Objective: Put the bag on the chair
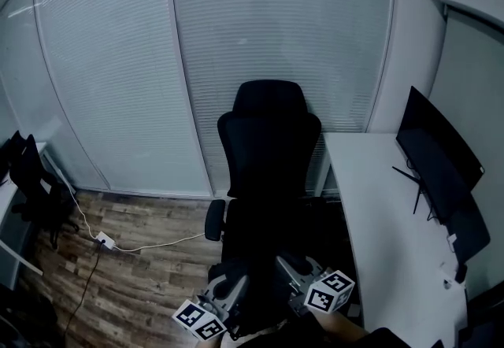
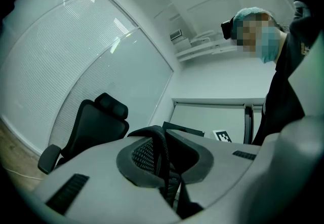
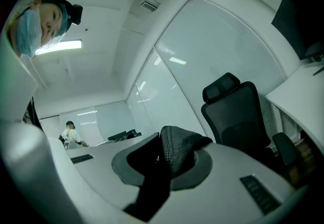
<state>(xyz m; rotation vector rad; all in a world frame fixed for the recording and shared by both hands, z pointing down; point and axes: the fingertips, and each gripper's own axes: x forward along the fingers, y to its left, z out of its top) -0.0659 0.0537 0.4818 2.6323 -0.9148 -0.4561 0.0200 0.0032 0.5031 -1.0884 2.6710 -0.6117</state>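
Head view puts your left tool and right tool at bottom centre, each clenched on the black mesh fabric bag, close before the black high-backed office chair at centre frame.

**Layout at the chair**

Chair centre, glazed wall behind. Desk to its right, monitor on it. Power strip on floor, left. Left gripper and right gripper before the seat, bag in both.
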